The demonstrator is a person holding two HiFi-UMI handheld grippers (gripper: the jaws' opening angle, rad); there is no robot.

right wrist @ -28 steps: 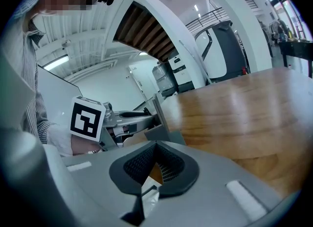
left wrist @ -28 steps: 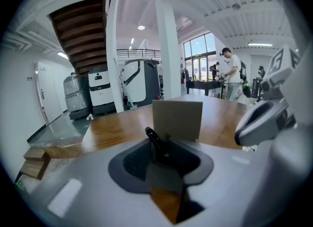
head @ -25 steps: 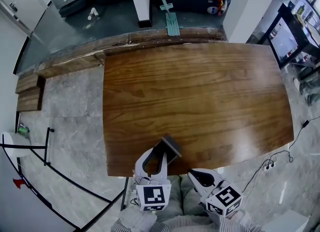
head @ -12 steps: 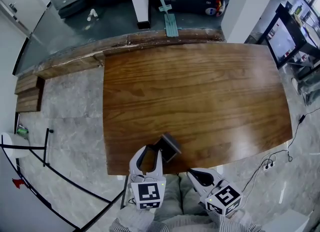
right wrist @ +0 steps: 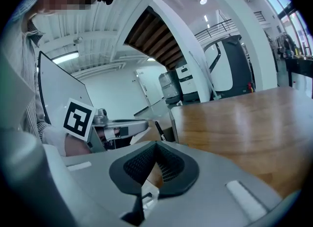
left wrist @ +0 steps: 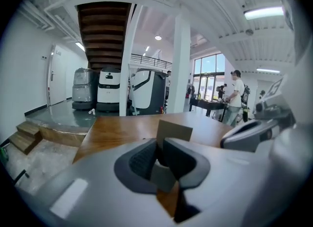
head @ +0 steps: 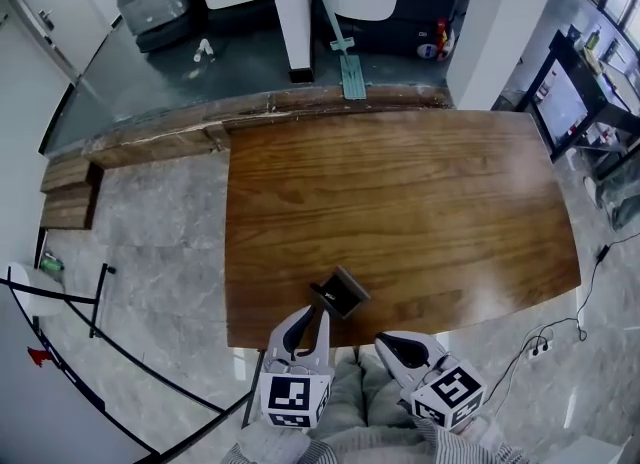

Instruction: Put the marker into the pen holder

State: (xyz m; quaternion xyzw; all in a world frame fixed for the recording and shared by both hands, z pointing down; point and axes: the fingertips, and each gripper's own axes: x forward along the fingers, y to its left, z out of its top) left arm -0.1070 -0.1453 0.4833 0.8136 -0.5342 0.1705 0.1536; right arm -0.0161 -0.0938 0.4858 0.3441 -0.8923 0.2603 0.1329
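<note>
The dark square pen holder [head: 345,290] stands near the table's front edge, seen from above. My left gripper [head: 315,314] reaches it from the front. Its jaws are closing, and the holder's tan near wall [left wrist: 173,132] is pinched between the pads [left wrist: 146,157]. In the right gripper view a thin black marker [right wrist: 159,129] pokes up beside the holder's wall [right wrist: 172,132]. My right gripper [head: 387,345] hangs just off the front edge, right of the holder; its jaws [right wrist: 156,147] are shut with nothing in them.
The brown wooden table [head: 420,202] stretches away bare behind the holder. Grey stone floor lies to the left, with a black metal stand [head: 100,302]. Machines and a white pillar [head: 290,12] stand beyond the far edge. A cable and power strip [head: 540,348] lie on the floor at the right.
The left gripper's wide-open jaws have narrowed onto the holder's near wall. The head camera has tilted, so the table sits lower in view. The right gripper has stayed put.
</note>
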